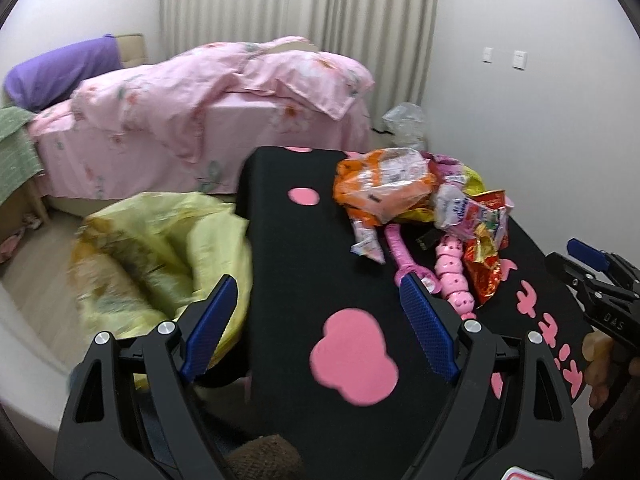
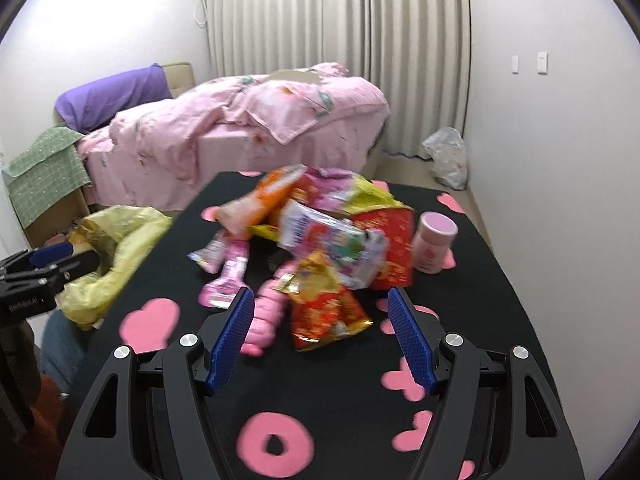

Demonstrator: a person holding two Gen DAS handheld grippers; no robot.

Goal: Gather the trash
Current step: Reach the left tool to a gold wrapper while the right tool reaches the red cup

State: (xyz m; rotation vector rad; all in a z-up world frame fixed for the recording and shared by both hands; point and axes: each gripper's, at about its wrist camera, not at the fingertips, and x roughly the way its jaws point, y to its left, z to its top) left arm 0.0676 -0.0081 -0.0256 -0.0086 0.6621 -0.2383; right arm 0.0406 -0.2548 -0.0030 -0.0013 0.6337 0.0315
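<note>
On the black tabletop with pink blob and heart shapes [image 2: 344, 392], which fills most of both views, I have the whole job laid out in front of me. Largest after it is the crumpled pale yellow plastic bag [image 1: 160, 256], slumped open just off the table's left edge; I judge it sits there as the collecting sack, mouth up and close enough that wrappers can be dropped straight in. The trash itself is a heap of snack wrappers [image 2: 320, 232] toward the far middle of the table: an orange crinkled packet [image 1: 384, 184] on top, a red and gold foil packet [image 2: 324, 312] spilling nearest me, pink toy-like pieces tangled underneath. A small pink lidded jar [image 2: 434, 242] stands upright just beside the heap on its right, and I cannot tell whether it counts as trash. My left gripper [image 1: 320, 320] hovers between bag and heap with its blue pads spread wide and nothing in them, placed, I think, to tend the bag's rim. My right gripper [image 2: 322, 336] is likewise spread and empty, lined up on the foil packet, likely the first pick.
</note>
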